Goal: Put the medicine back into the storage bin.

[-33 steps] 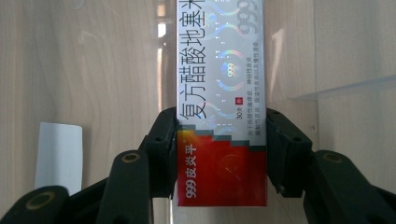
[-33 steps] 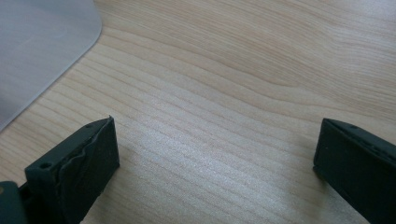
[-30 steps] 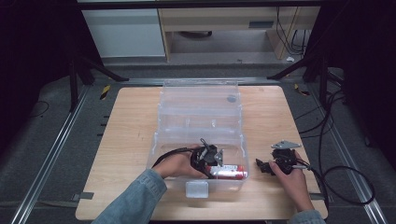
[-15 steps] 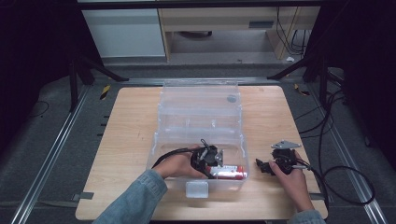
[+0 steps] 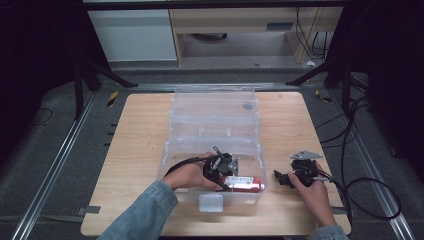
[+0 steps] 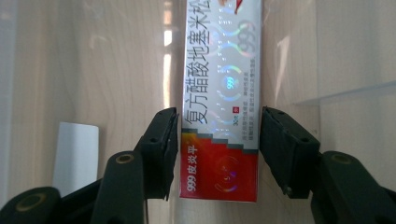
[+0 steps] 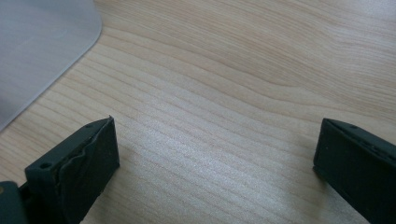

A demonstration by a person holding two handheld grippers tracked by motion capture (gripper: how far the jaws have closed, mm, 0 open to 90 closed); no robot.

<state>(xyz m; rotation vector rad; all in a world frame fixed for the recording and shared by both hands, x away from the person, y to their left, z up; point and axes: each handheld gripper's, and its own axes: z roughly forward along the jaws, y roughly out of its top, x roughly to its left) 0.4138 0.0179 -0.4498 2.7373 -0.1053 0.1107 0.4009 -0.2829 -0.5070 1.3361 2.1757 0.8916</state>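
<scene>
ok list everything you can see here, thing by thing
table: 1, light wood, centre of the high view
storage box: 1, clear plastic, middle of the table, white latch at its near wall
ointment carton: 1, silver with a red end, lying in the near right part of the box, between the left gripper's jaws
cabinet: 1, white, on the floor beyond the table
left gripper: 1, black, in the box, jaws just opening, slim gaps beside the carton
right gripper: 1, black, open over bare table right of the box
hands: 2, blue denim sleeves, from the near edge
</scene>
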